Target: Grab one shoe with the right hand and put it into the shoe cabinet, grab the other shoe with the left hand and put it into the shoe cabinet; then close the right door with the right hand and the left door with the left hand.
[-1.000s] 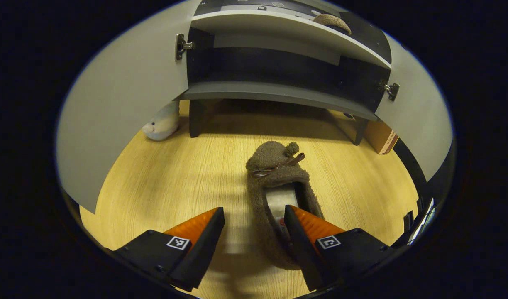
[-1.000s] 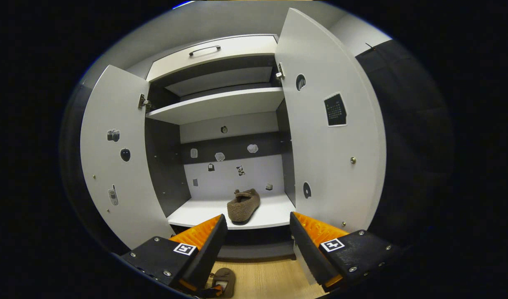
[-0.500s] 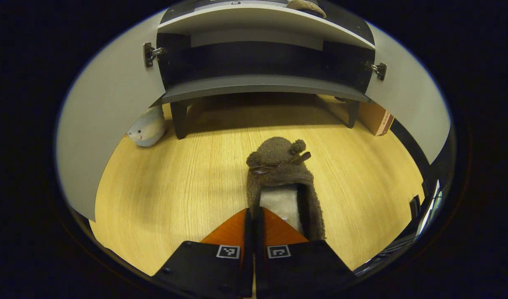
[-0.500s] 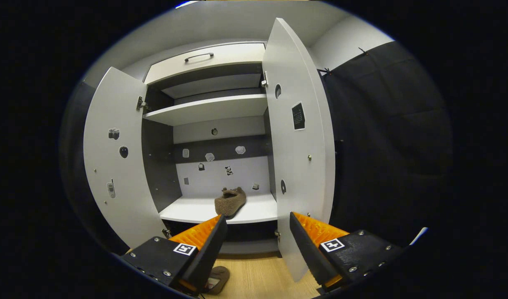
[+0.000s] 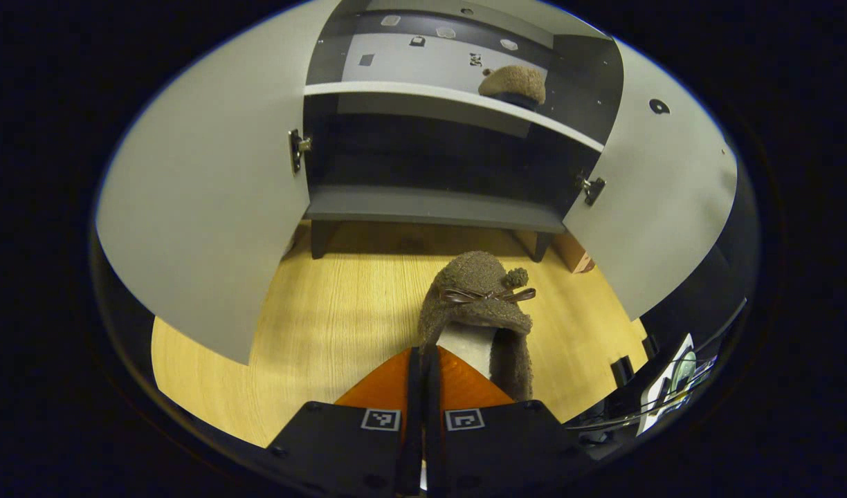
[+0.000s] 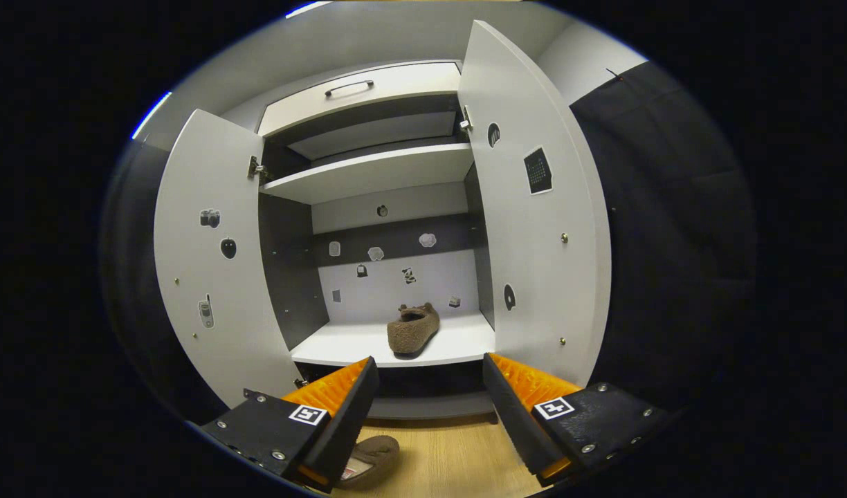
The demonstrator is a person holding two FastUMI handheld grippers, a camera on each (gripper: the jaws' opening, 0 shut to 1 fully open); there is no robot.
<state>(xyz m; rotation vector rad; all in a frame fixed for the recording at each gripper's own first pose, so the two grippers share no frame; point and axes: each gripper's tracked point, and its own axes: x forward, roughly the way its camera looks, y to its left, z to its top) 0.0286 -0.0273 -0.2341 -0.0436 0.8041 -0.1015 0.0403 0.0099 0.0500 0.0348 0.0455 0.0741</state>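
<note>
Second shoe (image 5: 480,315) hangs near the floor, pinched at its heel rim by the closed left gripper (image 5: 422,366) for carrying; right gripper (image 6: 429,387) gapes empty before the cabinet (image 6: 368,169), first shoe (image 6: 413,330) shelved.

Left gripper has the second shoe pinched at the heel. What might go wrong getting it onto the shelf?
The left gripper pinches only one side of the collar of the held shoe, so the soft shoe may sag, swing or slip out. The first shoe already sits mid-shelf on the white shelf; a careless placement may knock it. The left door and right door flank the opening, so a wide swing could clip one.
</note>
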